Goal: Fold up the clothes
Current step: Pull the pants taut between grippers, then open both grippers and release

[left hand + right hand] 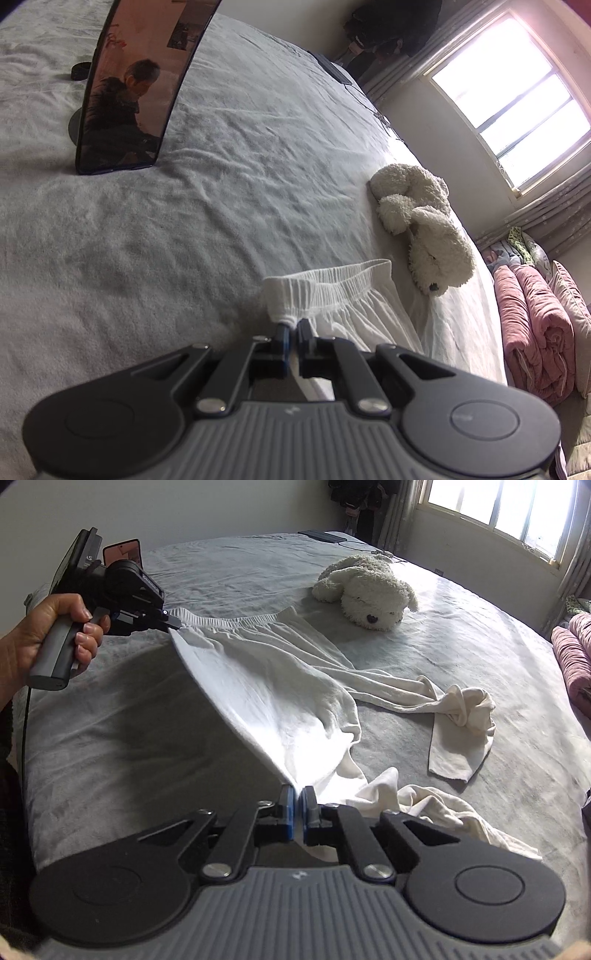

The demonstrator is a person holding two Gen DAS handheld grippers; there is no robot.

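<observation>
White cotton trousers [280,686] taut between left gripper [294,328] and right gripper [298,794], both clamped on fabric.

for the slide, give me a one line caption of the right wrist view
Both claws, left and right, pinch white trousers taut over the grey bed, beside a plush dog.

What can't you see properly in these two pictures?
- White trousers: in the left wrist view the left tongs cover everything below the waistband.
- Trouser leg ends: bunched, hems hidden in folds.
- Dark thing behind the mirror: partly hidden, too small to name.
- Pink bedding: cut by the right wrist view's edge.
</observation>
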